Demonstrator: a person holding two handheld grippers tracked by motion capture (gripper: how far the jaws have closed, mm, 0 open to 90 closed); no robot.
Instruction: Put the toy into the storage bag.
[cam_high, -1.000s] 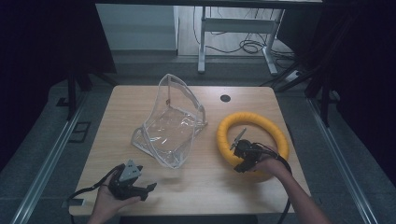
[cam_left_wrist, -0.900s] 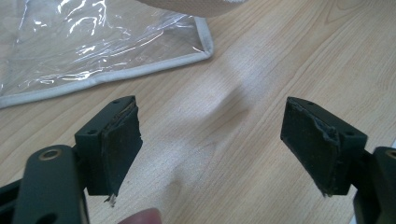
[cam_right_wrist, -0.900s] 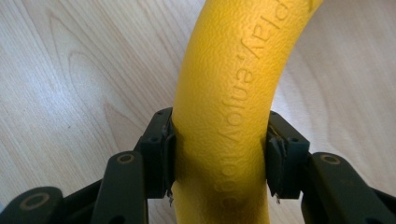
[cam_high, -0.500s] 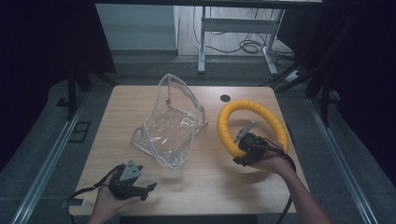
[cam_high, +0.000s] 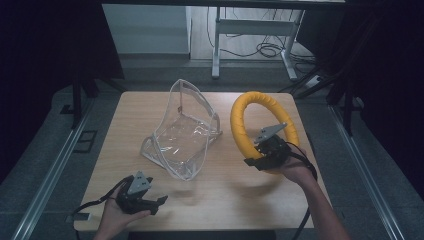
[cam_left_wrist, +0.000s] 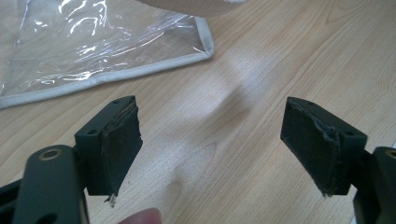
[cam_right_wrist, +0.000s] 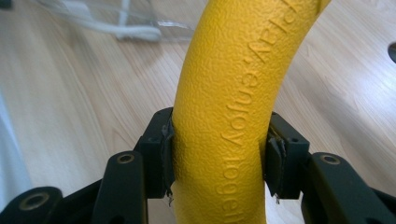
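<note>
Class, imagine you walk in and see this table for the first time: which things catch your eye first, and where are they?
The bright yellow ring stands out at once, raised on edge over the table's right side with the right gripper clamped across its tube. Left of it, a clear plastic pouch with pale trim sits propped open near the middle of the wooden table. At the near left corner, the left gripper rests with its jaws wide apart, holding nothing.

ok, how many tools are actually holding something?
1. The right tool is clamped on the yellow ring, tilted up off the table. The left tool is open, nothing between its jaws.
</note>
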